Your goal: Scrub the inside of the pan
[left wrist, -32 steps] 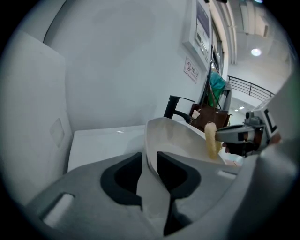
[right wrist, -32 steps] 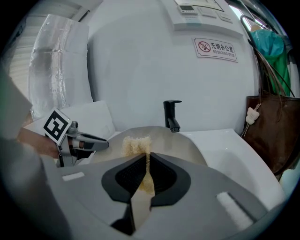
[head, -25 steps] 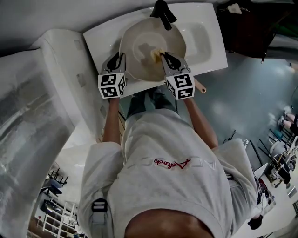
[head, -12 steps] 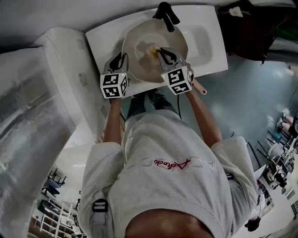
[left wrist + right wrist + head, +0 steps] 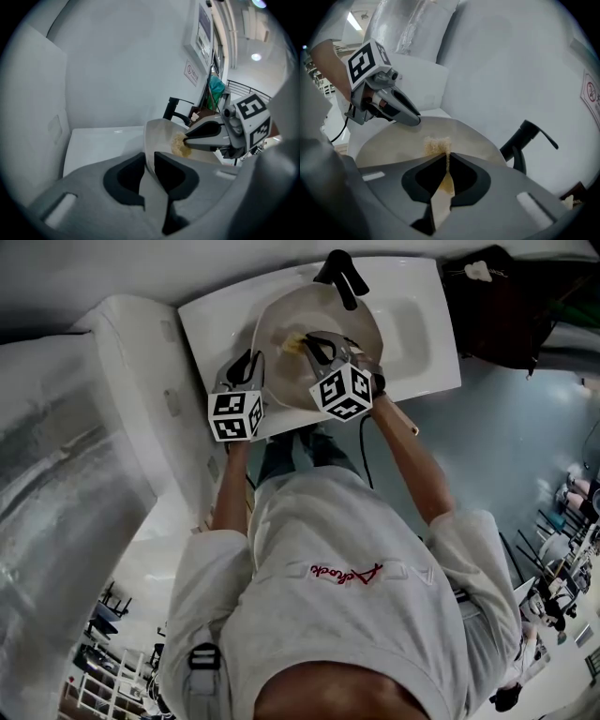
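Observation:
A pale round pan (image 5: 361, 322) lies tilted in the white sink (image 5: 417, 329). My left gripper (image 5: 251, 364) is shut on the pan's left rim; in the left gripper view the thin rim (image 5: 149, 154) runs between the closed jaws. My right gripper (image 5: 305, 341) reaches into the pan and is shut on a tan scrub pad (image 5: 292, 341). In the right gripper view the pad (image 5: 437, 145) sticks out past the tips onto the pan's inner wall (image 5: 389, 140). The left gripper view shows the pad (image 5: 178, 145) pressed on the pan by the right gripper (image 5: 187, 139).
A black faucet (image 5: 339, 273) rises behind the pan at the sink's back edge and shows as the faucet (image 5: 527, 138) in the right gripper view. A white unit (image 5: 122, 371) stands left of the sink. A wall closes the back. A dark floor (image 5: 506, 427) lies to the right.
My right gripper has slid left across the pan's inside with the pad and rolled, so its marker cube faces differently. The left gripper kept its hold on the rim.

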The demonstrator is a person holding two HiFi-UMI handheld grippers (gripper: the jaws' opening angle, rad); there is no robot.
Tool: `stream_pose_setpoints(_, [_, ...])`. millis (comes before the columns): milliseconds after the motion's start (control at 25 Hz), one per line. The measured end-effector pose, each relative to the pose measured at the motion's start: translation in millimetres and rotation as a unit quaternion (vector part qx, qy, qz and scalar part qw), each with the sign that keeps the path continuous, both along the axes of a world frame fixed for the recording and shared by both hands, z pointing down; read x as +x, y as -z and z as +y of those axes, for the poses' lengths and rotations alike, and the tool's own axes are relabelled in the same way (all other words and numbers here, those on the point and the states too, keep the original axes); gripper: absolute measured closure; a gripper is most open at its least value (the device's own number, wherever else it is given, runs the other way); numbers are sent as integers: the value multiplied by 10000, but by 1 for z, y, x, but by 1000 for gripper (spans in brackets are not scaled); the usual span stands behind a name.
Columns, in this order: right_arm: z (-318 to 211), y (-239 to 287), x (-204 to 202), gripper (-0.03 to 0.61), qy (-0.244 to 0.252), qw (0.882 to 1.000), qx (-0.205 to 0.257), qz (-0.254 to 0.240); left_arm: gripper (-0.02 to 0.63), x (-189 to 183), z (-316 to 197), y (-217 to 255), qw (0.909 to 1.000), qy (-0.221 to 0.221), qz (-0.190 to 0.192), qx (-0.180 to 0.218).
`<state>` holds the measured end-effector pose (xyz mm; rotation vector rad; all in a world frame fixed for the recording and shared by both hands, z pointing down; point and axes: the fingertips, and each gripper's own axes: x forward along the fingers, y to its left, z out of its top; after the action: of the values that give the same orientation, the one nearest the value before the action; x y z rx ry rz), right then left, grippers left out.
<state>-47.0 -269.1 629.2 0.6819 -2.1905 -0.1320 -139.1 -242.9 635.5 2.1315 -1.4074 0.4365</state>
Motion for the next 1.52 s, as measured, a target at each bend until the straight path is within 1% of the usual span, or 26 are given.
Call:
stream_pose_setpoints(240, [-10,-16,-25,549,349,9988,52,331,546,0,0,-1,10000,-32,-3,-12])
stream_pose_setpoints(400, [-17,-24,-33,549,425,9980,34,463,546,0,0,-1,10000,-33,4,-22])
stream_pose_setpoints(880, [-32,-48,-48,549,626,9931,218,962,546,0,1,-1,10000,-63,-4,-42])
stream_pose_setpoints(1040, [-36,-55,-47,549,656,9910,297,1127,546,0,1,-1,10000,-68,-6,-44])
stream_pose_setpoints(1280, [-47,-63,-37,549,576,9886,381,1341,546,0,1,-2,10000,-64,5,-66])
stream_pose_setpoints(1520, [-56,-66,-21,549,512,9855,474,1550,546,0,0,-2,9999,-76,-9,-78])
